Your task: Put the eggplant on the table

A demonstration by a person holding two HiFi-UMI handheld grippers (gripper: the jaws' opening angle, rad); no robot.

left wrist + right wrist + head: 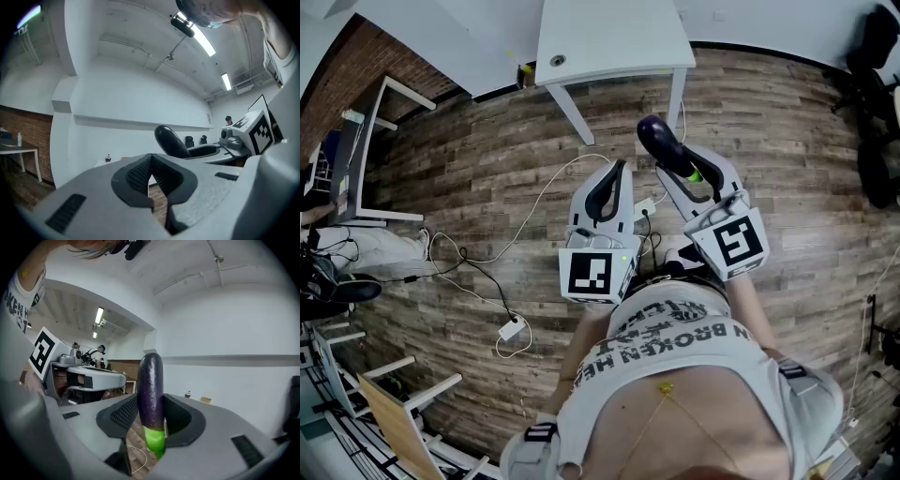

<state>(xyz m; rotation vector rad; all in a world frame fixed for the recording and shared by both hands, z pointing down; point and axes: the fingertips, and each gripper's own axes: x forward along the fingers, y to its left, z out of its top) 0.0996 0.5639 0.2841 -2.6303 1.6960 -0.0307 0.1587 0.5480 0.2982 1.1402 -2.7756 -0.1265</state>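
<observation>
Table [609,37] far side cut off at top.

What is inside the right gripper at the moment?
The eggplant: the right gripper is shut on it, purple end sticking out past the tips, green stem end back between the pads. The pads cover its gripped sides.

White worktop [619,37] up ahead, a small round object [556,60] sitting near its front edge. Down on the wood floor [487,169], white cables [546,192] trail to an adapter [511,329].
</observation>
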